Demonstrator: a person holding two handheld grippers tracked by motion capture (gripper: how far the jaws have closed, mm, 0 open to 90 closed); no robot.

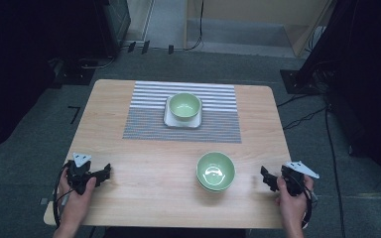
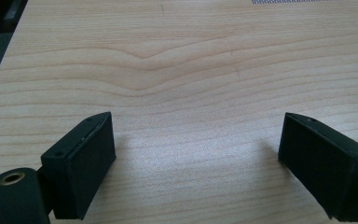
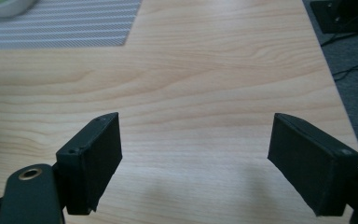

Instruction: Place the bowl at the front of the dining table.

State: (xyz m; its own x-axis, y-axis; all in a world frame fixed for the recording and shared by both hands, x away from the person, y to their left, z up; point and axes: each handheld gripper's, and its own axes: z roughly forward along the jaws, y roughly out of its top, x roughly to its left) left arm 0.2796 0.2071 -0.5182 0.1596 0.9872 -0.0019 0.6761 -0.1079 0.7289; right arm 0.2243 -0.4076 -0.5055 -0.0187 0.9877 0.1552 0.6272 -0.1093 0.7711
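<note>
Right gripper (image 1: 267, 177) open and empty, low over bare table (image 1: 144, 188), near bowl (image 1: 216, 171) just beside it with clear wood between; left gripper (image 1: 104, 172) open, empty, well apart; second bowl (image 1: 185, 106) on tray (image 1: 170, 120) atop striped mat (image 1: 218, 129).

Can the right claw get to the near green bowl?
Probably yes. The right claw is open and empty, and only bare table lies between it and the near bowl.

Looks like a lab or studio to us: grey carpet (image 1: 25, 163), floor cables (image 1: 305, 119), dark equipment stands (image 1: 327, 44) around the counter (image 1: 144, 183).
</note>
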